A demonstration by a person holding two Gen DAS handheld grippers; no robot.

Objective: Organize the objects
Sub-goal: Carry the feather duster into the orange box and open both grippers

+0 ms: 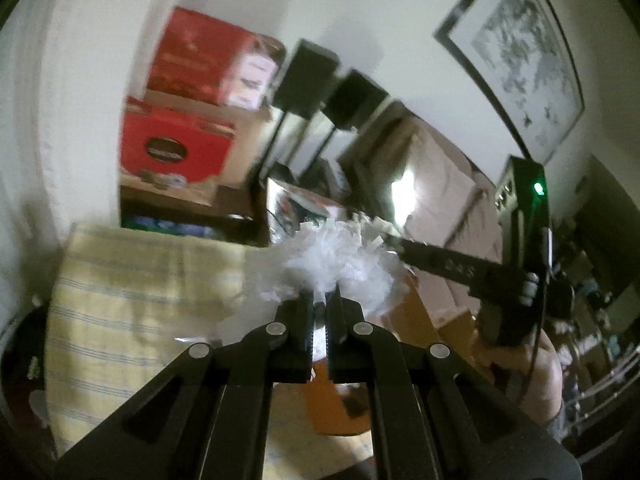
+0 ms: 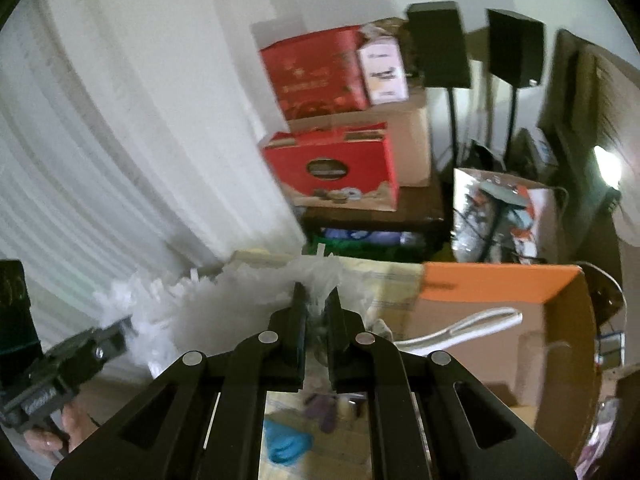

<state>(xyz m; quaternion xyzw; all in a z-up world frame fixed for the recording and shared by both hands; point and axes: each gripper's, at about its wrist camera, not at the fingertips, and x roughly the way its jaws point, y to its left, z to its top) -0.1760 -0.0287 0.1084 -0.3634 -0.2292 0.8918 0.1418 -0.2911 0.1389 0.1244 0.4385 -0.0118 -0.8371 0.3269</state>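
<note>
Item held: clear plastic bag (image 2: 320,280) filled with shredded white paper (image 1: 340,256), lifted in the air between the two grippers. Left gripper (image 1: 320,300): jaws closed on the near edge of the bag, the shredded paper bulging just beyond the tips. Right gripper (image 2: 316,300): jaws closed, pinching a gathered fold of the bag's thin film; in the left wrist view the same tool enters from the right, its tips buried in the paper mass, a green light glowing on its body. A hand (image 2: 52,436) grips the left tool's handle, seen at the lower left of the right wrist view. Beneath and beside the bag: yellow striped cloth (image 1: 132,300), spread flat; open cardboard box (image 2: 500,320) with an orange flap, just right of the bag, holding a white cord. Background stock: two red cartons (image 2: 332,168) stacked with a pale carton on a dark shelf; two black speakers on stands (image 2: 440,44); a foil-lined bag (image 2: 496,216) of mixed goods; a framed print (image 1: 516,52) on the wall. Both views are motion-blurred.
</note>
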